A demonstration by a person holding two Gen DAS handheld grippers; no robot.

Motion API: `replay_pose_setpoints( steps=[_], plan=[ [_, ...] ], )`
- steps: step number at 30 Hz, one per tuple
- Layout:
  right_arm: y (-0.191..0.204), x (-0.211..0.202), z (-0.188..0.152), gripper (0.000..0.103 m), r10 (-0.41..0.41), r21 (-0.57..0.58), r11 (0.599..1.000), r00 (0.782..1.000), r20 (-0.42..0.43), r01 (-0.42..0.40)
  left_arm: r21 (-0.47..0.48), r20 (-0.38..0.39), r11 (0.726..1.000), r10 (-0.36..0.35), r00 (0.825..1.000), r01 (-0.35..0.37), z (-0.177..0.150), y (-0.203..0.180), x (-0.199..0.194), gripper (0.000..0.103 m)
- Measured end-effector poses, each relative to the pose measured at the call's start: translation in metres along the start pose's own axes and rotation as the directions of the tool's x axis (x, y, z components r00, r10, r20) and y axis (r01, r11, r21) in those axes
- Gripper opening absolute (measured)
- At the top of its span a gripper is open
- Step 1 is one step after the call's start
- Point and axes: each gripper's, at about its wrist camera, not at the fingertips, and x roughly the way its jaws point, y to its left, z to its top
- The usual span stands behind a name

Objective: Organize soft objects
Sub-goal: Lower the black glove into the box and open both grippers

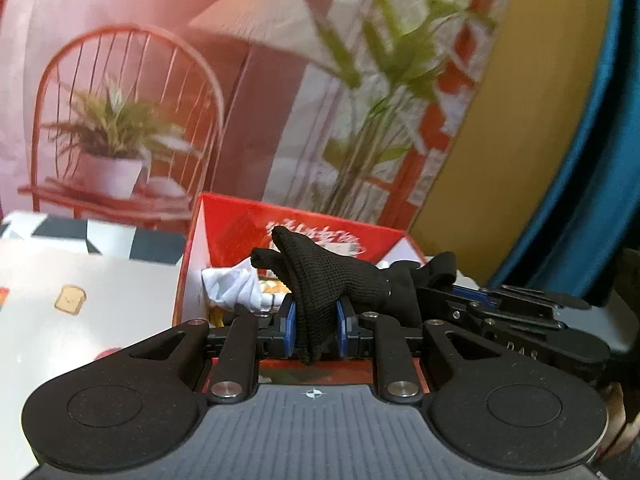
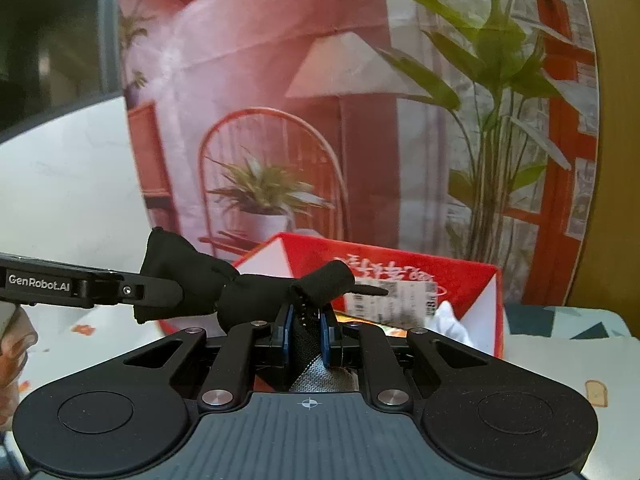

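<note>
A black knit glove [image 1: 328, 276] is stretched between both grippers, just in front of an open red box [image 1: 240, 228]. My left gripper [image 1: 316, 316] is shut on one end of it, fabric bunched between the blue pads. In the right wrist view my right gripper [image 2: 306, 320] is shut on the other end of the glove [image 2: 256, 292], and a grey part hangs below the pads. The left gripper [image 2: 160, 292] reaches in from the left there. The red box [image 2: 400, 256] holds a crumpled white cloth [image 2: 448, 320], the same cloth [image 1: 232, 284] visible in the left wrist view.
A white tablecloth with toast prints [image 1: 72, 300] covers the table, with a black-and-white checked mat [image 1: 152, 240] behind it. A printed backdrop of a chair and plants [image 2: 272, 184] stands close behind the box. A hand [image 2: 12, 344] holds the left gripper's handle.
</note>
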Motion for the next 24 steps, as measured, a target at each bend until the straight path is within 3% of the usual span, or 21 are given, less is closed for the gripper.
replay_pose_setpoints(
  steps=[11,14,15,16,20,23,24],
  plan=[
    [-0.005,0.065,-0.009,0.013,-0.101,-0.104,0.991,0.982,-0.158,0.085,0.034,-0.130,0.995,0.093,0.987,-0.090,-0.002,0.013,0.059,0.022],
    [-0.007,0.071,-0.013,0.014,-0.119,-0.111,0.989,0.977,-0.176,0.101,0.057,-0.139,0.994,0.100,0.985,-0.093,-0.002,0.012,0.063,0.032],
    [-0.007,0.071,-0.014,0.015,-0.126,-0.111,0.988,0.976,-0.177,0.107,0.067,-0.136,0.993,0.103,0.985,-0.095,-0.002,0.012,0.062,0.043],
    [-0.008,0.071,-0.015,0.018,-0.130,-0.109,0.988,0.976,-0.175,0.112,0.075,-0.130,0.992,0.107,0.986,-0.098,-0.002,0.011,0.061,0.055],
    [-0.012,0.065,-0.018,0.032,-0.141,-0.099,0.987,0.980,-0.143,0.128,0.091,-0.096,0.987,0.139,0.986,-0.131,-0.001,0.010,0.054,0.079],
    [-0.012,0.056,-0.020,0.065,-0.157,-0.107,0.983,0.983,-0.098,0.146,0.111,-0.066,0.983,0.156,0.986,-0.148,-0.001,0.007,0.046,0.090],
    [-0.011,0.052,-0.020,0.072,-0.157,-0.110,0.983,0.985,-0.074,0.149,0.122,-0.059,0.980,0.162,0.985,-0.154,-0.001,0.005,0.043,0.092]
  ],
)
